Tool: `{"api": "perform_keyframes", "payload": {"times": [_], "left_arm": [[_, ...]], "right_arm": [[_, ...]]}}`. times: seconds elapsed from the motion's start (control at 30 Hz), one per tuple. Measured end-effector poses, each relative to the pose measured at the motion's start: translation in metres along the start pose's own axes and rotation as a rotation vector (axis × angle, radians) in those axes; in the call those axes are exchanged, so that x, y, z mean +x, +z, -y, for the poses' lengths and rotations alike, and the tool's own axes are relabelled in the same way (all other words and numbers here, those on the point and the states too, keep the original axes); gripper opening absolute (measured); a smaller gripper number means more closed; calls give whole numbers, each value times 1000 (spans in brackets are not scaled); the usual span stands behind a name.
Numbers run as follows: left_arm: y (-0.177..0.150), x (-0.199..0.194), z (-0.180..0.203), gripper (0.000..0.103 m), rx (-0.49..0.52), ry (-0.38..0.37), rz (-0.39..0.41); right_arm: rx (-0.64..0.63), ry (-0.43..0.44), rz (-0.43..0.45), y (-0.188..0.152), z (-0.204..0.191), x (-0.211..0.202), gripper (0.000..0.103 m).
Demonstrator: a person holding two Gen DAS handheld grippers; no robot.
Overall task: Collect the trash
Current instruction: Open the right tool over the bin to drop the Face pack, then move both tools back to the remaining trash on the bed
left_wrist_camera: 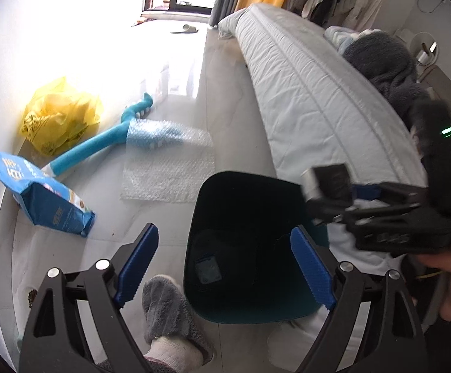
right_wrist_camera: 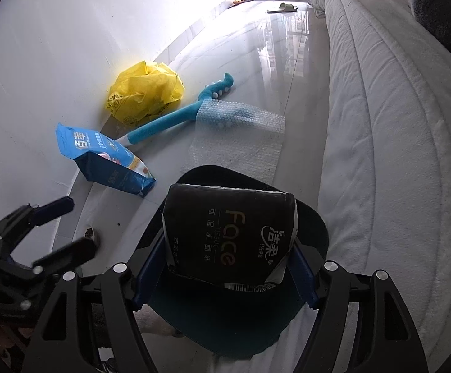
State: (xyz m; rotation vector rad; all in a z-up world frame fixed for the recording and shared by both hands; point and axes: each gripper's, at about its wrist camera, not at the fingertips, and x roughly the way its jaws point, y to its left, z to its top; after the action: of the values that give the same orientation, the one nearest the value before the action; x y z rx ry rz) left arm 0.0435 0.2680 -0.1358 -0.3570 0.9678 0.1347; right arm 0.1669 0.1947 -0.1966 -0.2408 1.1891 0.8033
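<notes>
The right claw [right_wrist_camera: 230,267] pinches a black tissue pack [right_wrist_camera: 230,233] between its blue pads, holding it directly above the open mouth of the dark bin [right_wrist_camera: 315,220]. The bin stands on the floor [right_wrist_camera: 256,62] just beside the bed [right_wrist_camera: 380,124]; from the left wrist view its inside [left_wrist_camera: 225,248] looks dark, with only a pale square patch at the bottom. The left claw [left_wrist_camera: 225,267] hangs spread wide over the bin, pinching nothing. Beyond the bin lies a sheet of bubble wrap [right_wrist_camera: 241,136], partly covering a blue plush toy [right_wrist_camera: 163,124]. Farther from the bin, toward the wall, sit a blue snack bag [right_wrist_camera: 107,161] and a crumpled yellow plastic bag [right_wrist_camera: 144,93].
</notes>
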Motion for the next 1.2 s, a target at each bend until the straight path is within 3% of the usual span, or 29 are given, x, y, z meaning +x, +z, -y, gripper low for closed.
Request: {"api": "perform_keyframes", "payload": {"times": [0.4,0.6,0.97,1.2], "left_arm": [[22,-43,17,79,32,-47,150],[32,-60,25,79,46,-52,208],[44,-91,55,80,65,-89,300],[52,-105,89,85,105,-95,360]], "right_arm": [[-13,-47,-88,-7,-2,41,74],[-12,-52,-84,-9,-3,40,87],[17,22,53,-7,0,-21,90],[-6,16,149,-15,12,-71,90]]}}
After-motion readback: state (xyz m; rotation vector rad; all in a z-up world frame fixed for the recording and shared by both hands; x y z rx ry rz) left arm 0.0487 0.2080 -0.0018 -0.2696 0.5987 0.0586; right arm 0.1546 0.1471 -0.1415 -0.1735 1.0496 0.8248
